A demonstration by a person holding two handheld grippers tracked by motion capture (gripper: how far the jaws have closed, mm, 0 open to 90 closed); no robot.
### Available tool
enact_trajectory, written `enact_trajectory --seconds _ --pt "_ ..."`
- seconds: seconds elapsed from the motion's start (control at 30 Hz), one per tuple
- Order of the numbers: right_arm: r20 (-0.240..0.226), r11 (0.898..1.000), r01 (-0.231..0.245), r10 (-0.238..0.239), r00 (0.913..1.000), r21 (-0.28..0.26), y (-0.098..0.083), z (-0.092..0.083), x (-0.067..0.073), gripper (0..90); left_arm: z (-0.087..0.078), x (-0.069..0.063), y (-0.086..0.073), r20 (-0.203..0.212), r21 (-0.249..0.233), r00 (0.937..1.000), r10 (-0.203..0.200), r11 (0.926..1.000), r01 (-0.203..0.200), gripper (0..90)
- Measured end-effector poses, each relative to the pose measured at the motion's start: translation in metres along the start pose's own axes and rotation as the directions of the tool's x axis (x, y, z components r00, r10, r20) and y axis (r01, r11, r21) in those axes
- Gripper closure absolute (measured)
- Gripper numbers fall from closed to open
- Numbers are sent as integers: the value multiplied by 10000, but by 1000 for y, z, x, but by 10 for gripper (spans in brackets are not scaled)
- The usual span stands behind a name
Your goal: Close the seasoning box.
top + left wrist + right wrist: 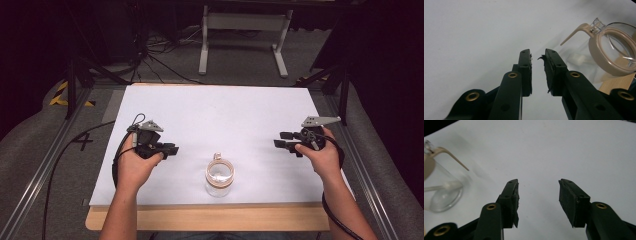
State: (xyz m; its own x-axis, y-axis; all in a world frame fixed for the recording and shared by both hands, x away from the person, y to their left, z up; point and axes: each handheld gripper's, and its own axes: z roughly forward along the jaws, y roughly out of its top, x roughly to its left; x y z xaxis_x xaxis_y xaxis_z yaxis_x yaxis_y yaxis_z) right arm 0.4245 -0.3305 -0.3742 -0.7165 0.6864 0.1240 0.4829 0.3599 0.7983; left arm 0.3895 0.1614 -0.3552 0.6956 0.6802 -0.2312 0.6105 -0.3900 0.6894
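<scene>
Standing between both empty claws, the glass jar (219,178) looked rigid, slippery, breakable; left claw (167,149) narrow, right claw (281,139) wide.

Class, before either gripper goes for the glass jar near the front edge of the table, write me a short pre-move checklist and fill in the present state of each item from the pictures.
1. Left gripper free of any load: ok; nothing sits between its jaws, which stand slightly apart.
2. Right gripper free and wide enough: ok; jaws stand well apart and hold nothing.
3. Glass jar upright: ok; it stands on the white sheet, between the two grippers.
4. Jar apart from both grippers: ok; neither touches it.
5. Jar lid clamped shut: cannot tell; the tan ring sits on the mouth, the clasp state is unclear.
6. Jar contents: cannot tell.
</scene>
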Motion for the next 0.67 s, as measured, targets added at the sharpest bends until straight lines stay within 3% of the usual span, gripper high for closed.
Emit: enact_trajectory --seconds 0.23,0.47,0.57,0.6,0.67 --pt "406 9973 -397 372 9985 611 -20 15 -21 471 5 8 -3 366 -97 9989 -279 9996 282 733" --pt "670 9891 -593 506 9965 1349 -36 27 -31 471 14 19 -6 266 233 9986 -467 9987 461 722" --pt "717 9899 -584 495 9962 1289 -38 27 -31 470 18 21 -7 419 225 9968 -676 9975 667 681" --pt "712 9912 -698 621 9955 1123 -39 26 -32 462 19 22 -8 757 106 9945 -729 9973 723 665" --pt "649 9920 -800 738 9952 973 -39 25 -33 456 20 21 -7 798 43 9940 -748 9972 747 641"
